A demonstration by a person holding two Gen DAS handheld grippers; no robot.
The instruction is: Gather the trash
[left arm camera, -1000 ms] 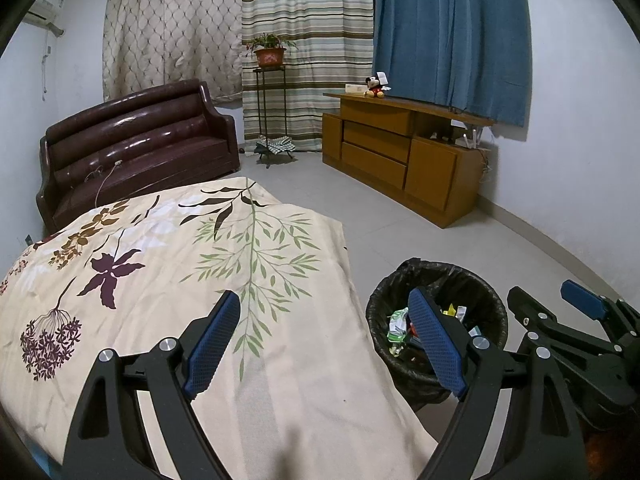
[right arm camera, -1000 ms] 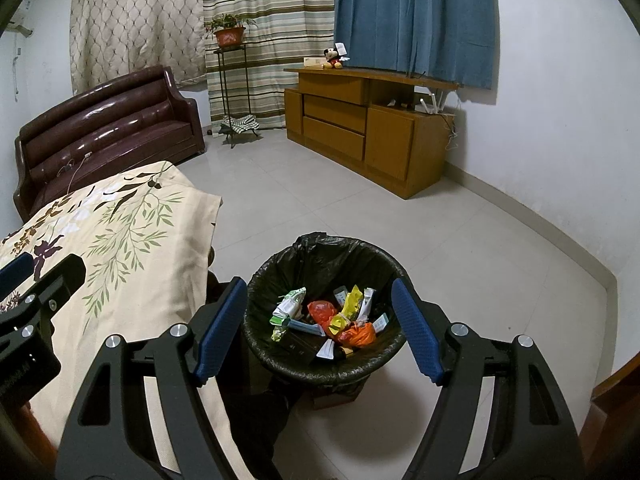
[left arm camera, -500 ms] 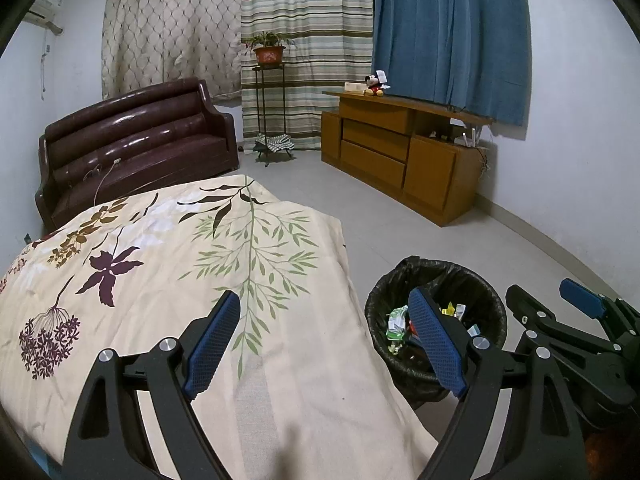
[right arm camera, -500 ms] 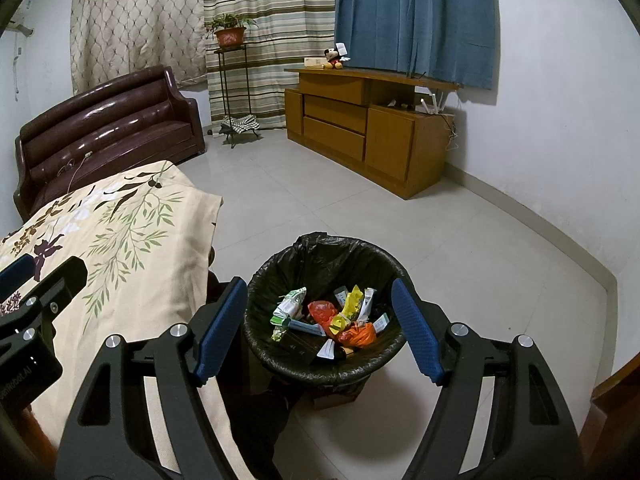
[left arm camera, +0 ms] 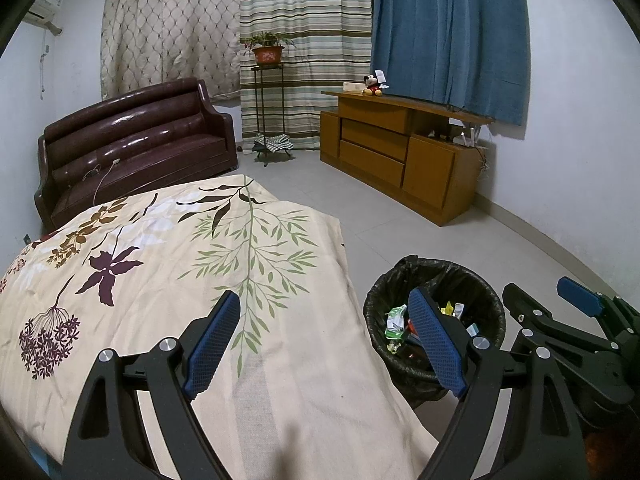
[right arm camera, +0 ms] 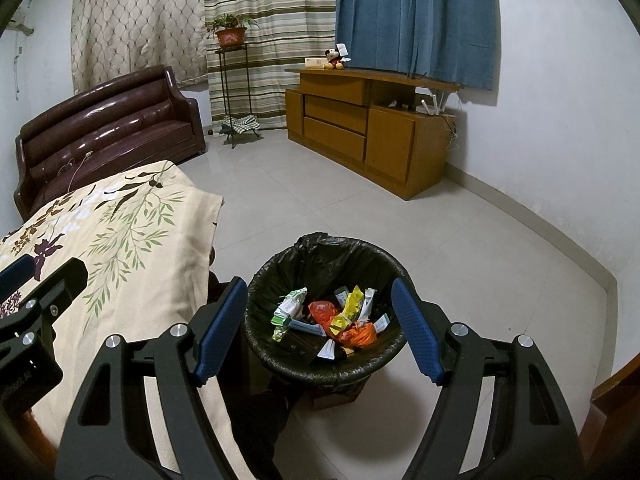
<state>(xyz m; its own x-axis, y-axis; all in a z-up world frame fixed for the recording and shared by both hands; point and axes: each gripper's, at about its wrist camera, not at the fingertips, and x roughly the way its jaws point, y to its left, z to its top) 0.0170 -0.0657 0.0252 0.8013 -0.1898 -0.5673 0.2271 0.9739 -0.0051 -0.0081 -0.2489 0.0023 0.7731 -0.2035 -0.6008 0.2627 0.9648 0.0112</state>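
Two grippers are in my hands, and both stand spread with nothing between the pads. My left gripper [left arm camera: 326, 340] points over the floral bedspread [left arm camera: 168, 264]; its left pad is over the fabric, its right pad lies in line with the near rim of the trash bin [left arm camera: 486, 288]. I cannot tell whether either pad touches anything. My right gripper [right arm camera: 318, 328] is aimed down at the trash bin [right arm camera: 320, 256], so that the two blue pads frame the bin's opening from either side without gripping it.

Bin: round, lined with a black bag, standing on the pale tiled floor [right arm camera: 460, 240] just beside the edge of the bed. Contents, as seen from the right wrist view:
- a green and white wrapper [right arm camera: 290, 306] at the left;
- a yellow wrapper [right arm camera: 350, 306] near the centre;
- orange wrappers [right arm camera: 358, 332] toward the front;
- small white slips and a dark flat item, too small to identify.

Each gripper shows at the edge of the other's view, so the two are held side by side, left over the bed and right over the bin.

Background: a dark brown sofa [left arm camera: 136, 148] at the bed's far end, a wooden cabinet [right arm camera: 368, 132] against the right wall, and a potted plant [right arm camera: 230, 34] on a tall stand before the striped curtain.
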